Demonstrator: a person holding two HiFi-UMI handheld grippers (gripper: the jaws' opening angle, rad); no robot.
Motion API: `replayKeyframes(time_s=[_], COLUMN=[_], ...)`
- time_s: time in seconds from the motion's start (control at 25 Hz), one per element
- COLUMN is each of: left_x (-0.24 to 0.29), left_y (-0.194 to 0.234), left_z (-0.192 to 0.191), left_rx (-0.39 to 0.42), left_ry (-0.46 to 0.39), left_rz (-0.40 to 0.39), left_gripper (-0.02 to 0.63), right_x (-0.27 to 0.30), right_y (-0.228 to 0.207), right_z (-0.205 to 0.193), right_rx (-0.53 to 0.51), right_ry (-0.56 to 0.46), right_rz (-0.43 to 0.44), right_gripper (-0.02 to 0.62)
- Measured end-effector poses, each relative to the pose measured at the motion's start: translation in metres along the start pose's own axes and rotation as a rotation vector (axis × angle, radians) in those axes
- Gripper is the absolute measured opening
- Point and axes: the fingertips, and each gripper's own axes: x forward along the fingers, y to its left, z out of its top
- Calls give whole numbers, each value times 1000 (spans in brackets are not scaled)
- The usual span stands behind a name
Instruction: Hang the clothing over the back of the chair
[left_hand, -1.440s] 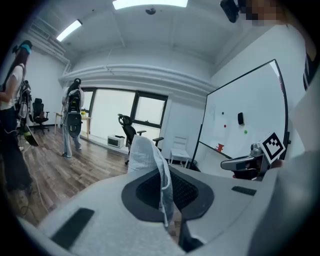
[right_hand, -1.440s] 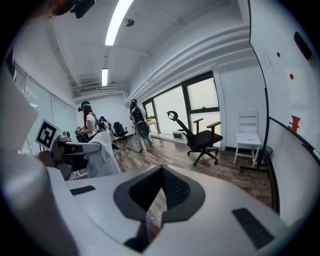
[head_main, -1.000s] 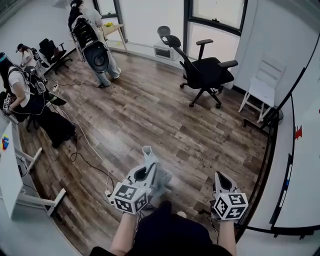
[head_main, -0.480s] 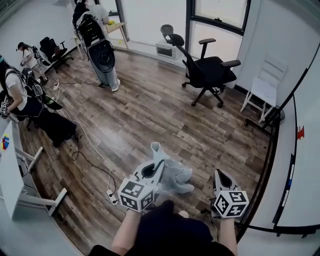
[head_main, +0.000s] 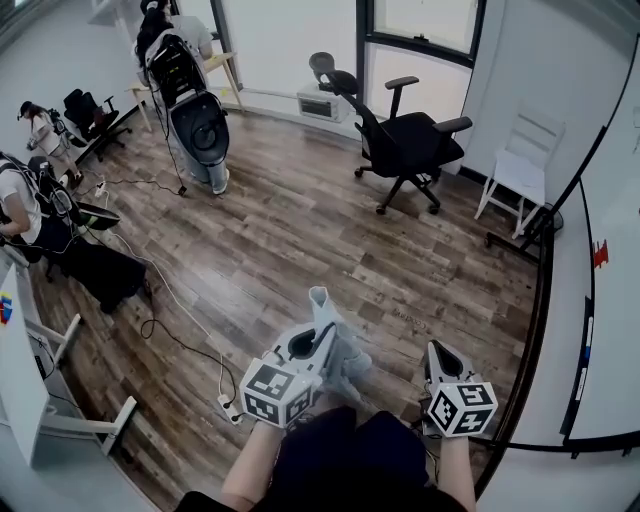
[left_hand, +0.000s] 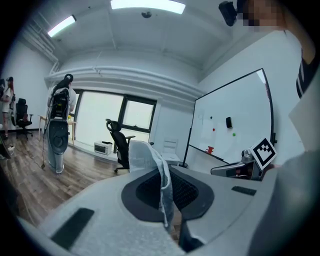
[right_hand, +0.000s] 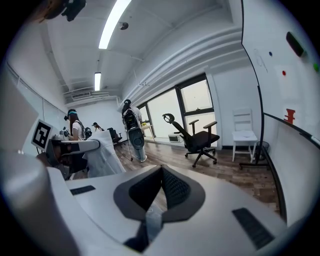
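The left gripper (head_main: 320, 303) pinches a fold of the pale clothing (head_main: 352, 358), which pokes up past the jaw tips and hangs bunched just beside the gripper, above the wooden floor (head_main: 300, 230). The right gripper (head_main: 438, 352) holds its jaws pressed together, tip to tip. The black office chair (head_main: 405, 140) stands well apart by the window, with a white chair (head_main: 520, 170) near it.

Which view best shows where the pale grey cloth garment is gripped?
The left gripper view: the pale grey cloth garment is pinched between the left gripper's shut jaws. The head view shows it bunched by that gripper; the right gripper view shows it hanging below it.
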Motion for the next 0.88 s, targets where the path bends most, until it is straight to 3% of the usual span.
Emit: replayKeyframes(time_s=[0.44,0.88], left_x=[12,94], left_y=[36,67], left_z=[12,42], left_rx=[-26,-47], left_ry=[-21,-43], left_rz=[60,104], left_gripper=[8,8], right_x=[32,104], right_y=[-8,-66], right_z=[13,58], right_rx=[3,-12], right_ry=[18,34], right_rz=[17,41], right_gripper=[0,0])
